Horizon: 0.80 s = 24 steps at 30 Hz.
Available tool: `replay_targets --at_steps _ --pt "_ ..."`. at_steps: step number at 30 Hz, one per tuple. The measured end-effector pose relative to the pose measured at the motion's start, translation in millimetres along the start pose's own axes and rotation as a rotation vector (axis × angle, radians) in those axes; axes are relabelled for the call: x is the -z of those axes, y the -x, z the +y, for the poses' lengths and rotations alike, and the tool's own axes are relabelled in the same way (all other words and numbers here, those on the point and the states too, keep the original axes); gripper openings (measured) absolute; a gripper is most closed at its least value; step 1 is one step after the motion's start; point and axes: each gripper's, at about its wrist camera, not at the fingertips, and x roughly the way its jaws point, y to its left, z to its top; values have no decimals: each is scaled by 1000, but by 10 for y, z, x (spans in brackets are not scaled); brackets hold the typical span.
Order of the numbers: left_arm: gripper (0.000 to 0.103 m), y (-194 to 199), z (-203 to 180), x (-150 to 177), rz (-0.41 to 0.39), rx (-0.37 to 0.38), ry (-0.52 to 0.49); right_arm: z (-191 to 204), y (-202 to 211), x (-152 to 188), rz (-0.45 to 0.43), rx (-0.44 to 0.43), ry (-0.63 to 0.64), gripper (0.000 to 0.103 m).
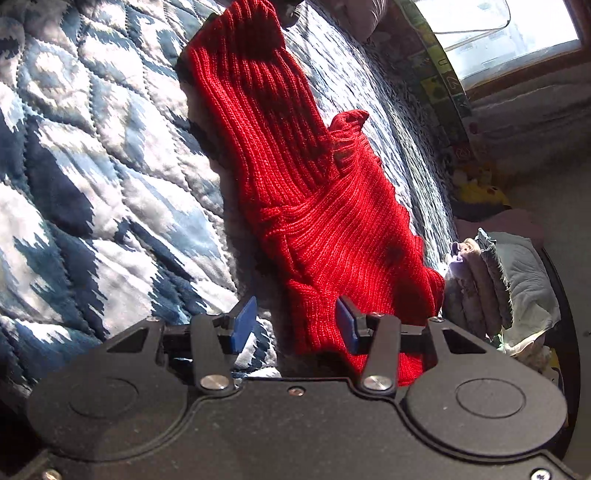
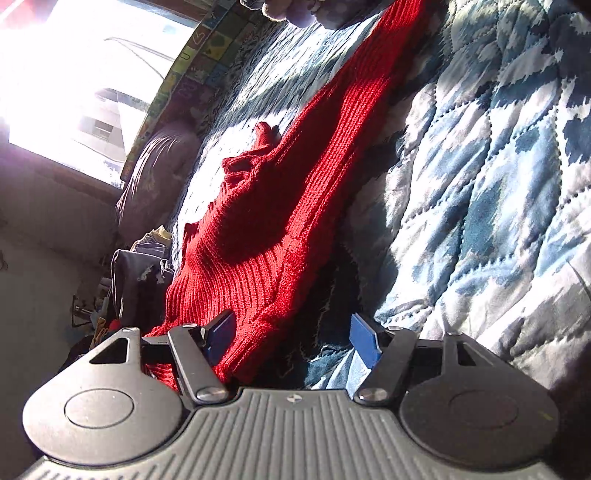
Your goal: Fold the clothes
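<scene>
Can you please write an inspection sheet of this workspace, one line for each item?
Surface: blue and white quilted bedcover, with sun and shadow patches.
Job's things: red knit garment lying long and partly folded on the bedcover.
Clutter: pile of other clothes at the bed's edge.
Grippers: left gripper open, fingers on either side of the garment's near edge; right gripper open, the garment's edge between its fingers, not clamped.
Cables: a thin cord across the window.
Surroundings: bright window; patterned strip along the bed's far side.
</scene>
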Motion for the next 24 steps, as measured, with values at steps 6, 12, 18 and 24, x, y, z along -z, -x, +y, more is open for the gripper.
replay_targets --at_steps 6,12,18,24 --pt "24 -187 -142 177 13 16 -29 121 -357 25 36 -20 -92 24" --pt "15 121 -237 363 -19 48 -79 218 -126 61 10 -48 44 17" --pt "16 165 -86 850 90 -9 -140 65 200 102 66 53 320 18" --pt "26 219 27 855 110 4 -129 96 317 199 61 54 355 41"
